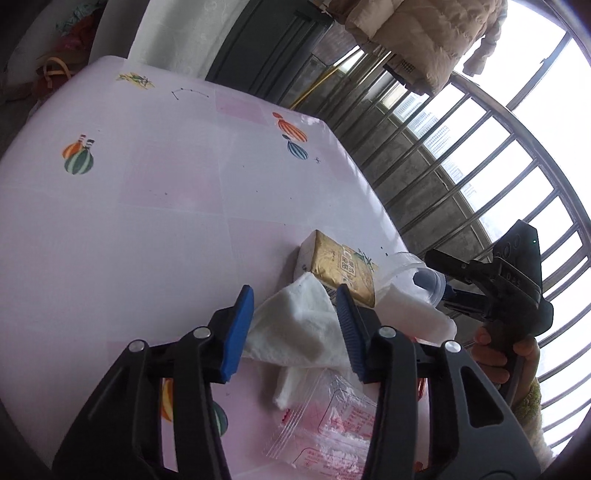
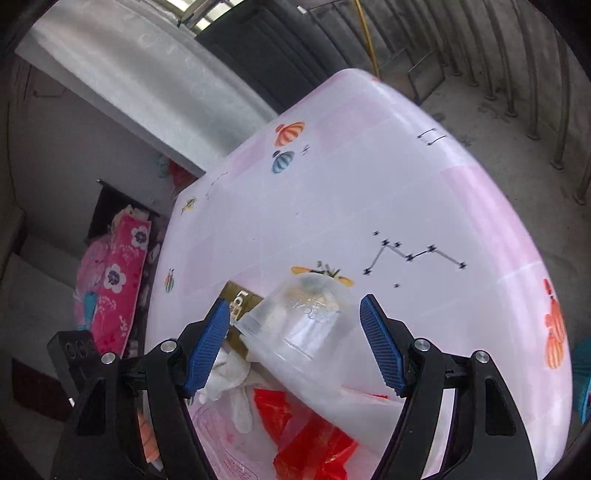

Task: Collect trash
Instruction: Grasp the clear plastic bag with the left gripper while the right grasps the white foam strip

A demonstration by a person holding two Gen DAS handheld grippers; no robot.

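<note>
A crumpled white tissue (image 1: 299,325) lies on the pink table between the open blue fingers of my left gripper (image 1: 295,332), untouched as far as I can tell. A gold tissue pack (image 1: 340,269) lies just beyond it. A clear plastic cup (image 2: 299,325) lies on its side between the open fingers of my right gripper (image 2: 291,343); the cup also shows in the left wrist view (image 1: 417,280), with the right gripper (image 1: 443,284) at it. A clear printed plastic bag (image 1: 328,424) and a red wrapper (image 2: 310,435) lie near the front.
The pink tablecloth (image 1: 166,221) with balloon prints covers the table. A metal railing (image 1: 461,177) runs past the table's right edge. A beige jacket (image 1: 424,33) hangs above. Pink floral bedding (image 2: 114,273) lies off the table's far left side.
</note>
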